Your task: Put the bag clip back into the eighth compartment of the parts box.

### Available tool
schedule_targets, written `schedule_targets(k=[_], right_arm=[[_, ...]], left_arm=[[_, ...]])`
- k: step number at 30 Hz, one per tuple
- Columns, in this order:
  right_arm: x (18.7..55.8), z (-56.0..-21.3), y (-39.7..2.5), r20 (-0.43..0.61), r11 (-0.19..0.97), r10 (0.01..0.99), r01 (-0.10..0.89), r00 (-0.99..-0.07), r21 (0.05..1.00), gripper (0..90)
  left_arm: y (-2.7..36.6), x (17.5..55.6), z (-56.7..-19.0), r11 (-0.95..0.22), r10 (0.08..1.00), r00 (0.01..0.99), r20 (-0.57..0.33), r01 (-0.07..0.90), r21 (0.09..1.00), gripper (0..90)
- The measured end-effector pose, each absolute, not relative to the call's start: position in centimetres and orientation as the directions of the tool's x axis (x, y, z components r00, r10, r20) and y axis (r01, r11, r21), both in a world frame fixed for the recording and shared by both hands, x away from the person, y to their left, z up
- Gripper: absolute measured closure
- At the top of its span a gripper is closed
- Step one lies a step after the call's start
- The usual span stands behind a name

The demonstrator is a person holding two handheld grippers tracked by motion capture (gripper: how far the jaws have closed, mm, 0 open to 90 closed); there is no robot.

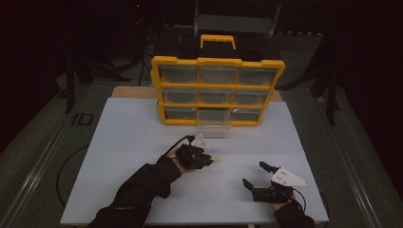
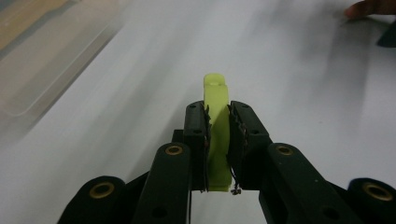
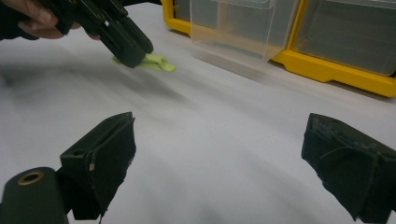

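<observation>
The left gripper has its fingers pinched tight on a small yellow-green clip — the piece stands edge-up between the pads, its tip poking out ahead, low over the white counter. From the right gripper view the clip seems to touch the surface, though I cannot tell for sure. Just beyond it a clear plastic drawer sits on the counter, pulled out in front of the yellow organizer. The right gripper rests nearer the counter's front edge, well apart — fingers spread wide, nothing between them.
</observation>
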State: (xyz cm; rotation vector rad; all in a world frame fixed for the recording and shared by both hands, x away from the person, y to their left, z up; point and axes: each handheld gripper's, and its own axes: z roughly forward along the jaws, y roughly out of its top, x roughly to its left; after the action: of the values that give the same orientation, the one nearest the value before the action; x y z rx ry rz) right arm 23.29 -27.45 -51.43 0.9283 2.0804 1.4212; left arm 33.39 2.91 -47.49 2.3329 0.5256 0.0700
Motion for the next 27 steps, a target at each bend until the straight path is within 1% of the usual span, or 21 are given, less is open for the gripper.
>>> schedule_targets(k=[4, 6, 11, 16, 27], right_arm=[[23.3, -51.4, -27.5, 0.009, 0.239, 0.742, 0.277, -0.671, 0.931, 9.7], [23.3, -51.4, -27.4, 0.009, 0.239, 0.741, 0.276, -0.671, 0.931, 9.7], [23.3, -51.5, -27.4, 0.011, 0.24, 0.742, 0.28, -0.671, 0.93, 9.7], [23.3, -51.4, -27.5, 0.01, 0.238, 0.742, 0.278, -0.67, 0.931, 9.7], [23.3, -51.4, -27.4, 0.008, 0.239, 0.742, 0.276, -0.671, 0.931, 9.7]], left_arm=[[3.2, 33.3, -46.7, -0.658, 0.378, 0.922, -0.084, 0.331, 0.676, 79.0], [3.4, 33.3, -46.4, -0.648, 0.373, 0.923, -0.097, 0.334, 0.684, 79.0], [3.6, 33.5, -45.4, -0.656, 0.353, 0.932, -0.087, 0.312, 0.687, 79.0], [3.8, 33.8, -44.4, -0.646, 0.334, 0.938, -0.097, 0.303, 0.701, 79.0], [4.1, 34.2, -42.5, -0.648, 0.308, 0.948, -0.079, 0.27, 0.712, 79.0]])
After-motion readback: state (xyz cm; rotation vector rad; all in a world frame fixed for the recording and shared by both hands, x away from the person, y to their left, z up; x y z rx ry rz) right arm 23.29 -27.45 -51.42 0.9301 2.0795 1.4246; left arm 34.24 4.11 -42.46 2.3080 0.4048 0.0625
